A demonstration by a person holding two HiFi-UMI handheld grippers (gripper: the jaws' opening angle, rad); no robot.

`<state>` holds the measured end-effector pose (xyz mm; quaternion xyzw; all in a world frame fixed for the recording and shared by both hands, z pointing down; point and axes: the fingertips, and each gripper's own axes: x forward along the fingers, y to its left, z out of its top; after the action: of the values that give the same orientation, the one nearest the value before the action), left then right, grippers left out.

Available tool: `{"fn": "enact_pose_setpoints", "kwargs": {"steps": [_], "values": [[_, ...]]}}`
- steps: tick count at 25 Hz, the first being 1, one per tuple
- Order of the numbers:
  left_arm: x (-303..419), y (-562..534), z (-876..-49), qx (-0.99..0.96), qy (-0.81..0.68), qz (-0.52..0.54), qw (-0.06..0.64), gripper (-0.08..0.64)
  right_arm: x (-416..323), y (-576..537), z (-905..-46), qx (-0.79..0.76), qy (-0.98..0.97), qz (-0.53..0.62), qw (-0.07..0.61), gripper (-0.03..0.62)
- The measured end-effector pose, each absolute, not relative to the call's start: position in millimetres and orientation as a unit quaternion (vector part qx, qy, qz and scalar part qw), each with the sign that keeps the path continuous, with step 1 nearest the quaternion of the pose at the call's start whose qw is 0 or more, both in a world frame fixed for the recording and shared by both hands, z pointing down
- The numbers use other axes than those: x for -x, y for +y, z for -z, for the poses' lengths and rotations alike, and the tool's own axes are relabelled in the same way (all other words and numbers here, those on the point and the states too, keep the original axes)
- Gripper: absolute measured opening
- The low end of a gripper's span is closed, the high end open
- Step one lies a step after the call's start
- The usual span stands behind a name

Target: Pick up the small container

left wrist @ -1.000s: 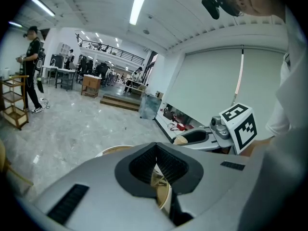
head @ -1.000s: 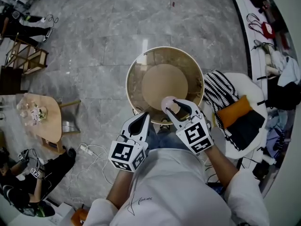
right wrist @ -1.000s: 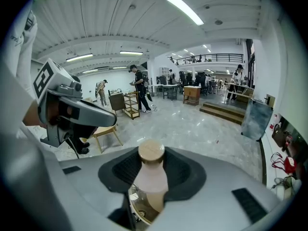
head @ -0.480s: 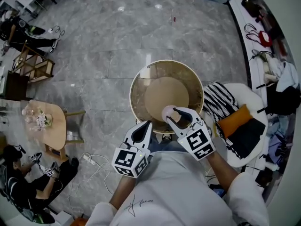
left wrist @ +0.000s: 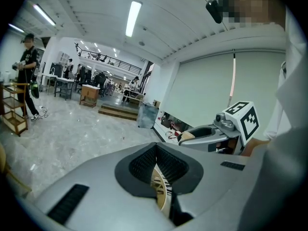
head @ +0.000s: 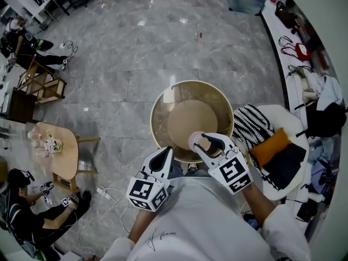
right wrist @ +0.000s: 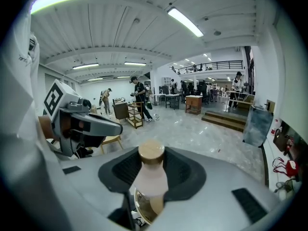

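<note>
- Right gripper view: grips the small container point(right wrist: 150, 182) in the right gripper point(right wrist: 152, 167), jaws spread wide, ribbed dark pads pressing both sides, likely to keep it upright.
- Hangs over the near edge of the round table point(head: 154, 105), seemingly clear of its glass top.
- Looks frosted pale pink, smooth and rounded, capped by a flat wooden-looking lid point(right wrist: 151, 151).
- Keeps the left gripper point(left wrist: 156, 172) closed on nothing, parked alongside, probably unneeded.
</note>
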<state>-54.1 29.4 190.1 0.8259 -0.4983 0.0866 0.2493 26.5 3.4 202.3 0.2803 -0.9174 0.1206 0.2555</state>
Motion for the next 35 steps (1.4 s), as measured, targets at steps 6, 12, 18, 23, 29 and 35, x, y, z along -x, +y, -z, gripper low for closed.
{"fn": "enact_pose_setpoints", "kwargs": {"steps": [6, 12, 18, 23, 29, 35], "values": [[45, 35, -177, -0.833, -0.495, -0.078, 0.236, 0.017, -36, 16, -189, -0.282, -0.918, -0.109, 0.256, 0.147], [39, 42, -171, -0.835, -0.493, -0.077, 0.232, 0.017, -43, 23, -178, -0.287, -0.919, -0.105, 0.249, 0.147], [32, 48, -168, -0.839, -0.488, -0.077, 0.227, 0.017, -50, 29, -175, -0.293, -0.918, -0.11, 0.243, 0.147], [30, 52, -168, -0.839, -0.488, -0.075, 0.228, 0.017, -50, 34, -177, -0.292, -0.918, -0.113, 0.244, 0.147], [32, 58, -168, -0.839, -0.489, -0.072, 0.228, 0.017, -47, 40, -177, -0.289, -0.918, -0.112, 0.246, 0.147], [32, 65, -170, -0.837, -0.491, -0.073, 0.23, 0.017, -48, 45, -179, -0.29, -0.918, -0.113, 0.246, 0.147]]}}
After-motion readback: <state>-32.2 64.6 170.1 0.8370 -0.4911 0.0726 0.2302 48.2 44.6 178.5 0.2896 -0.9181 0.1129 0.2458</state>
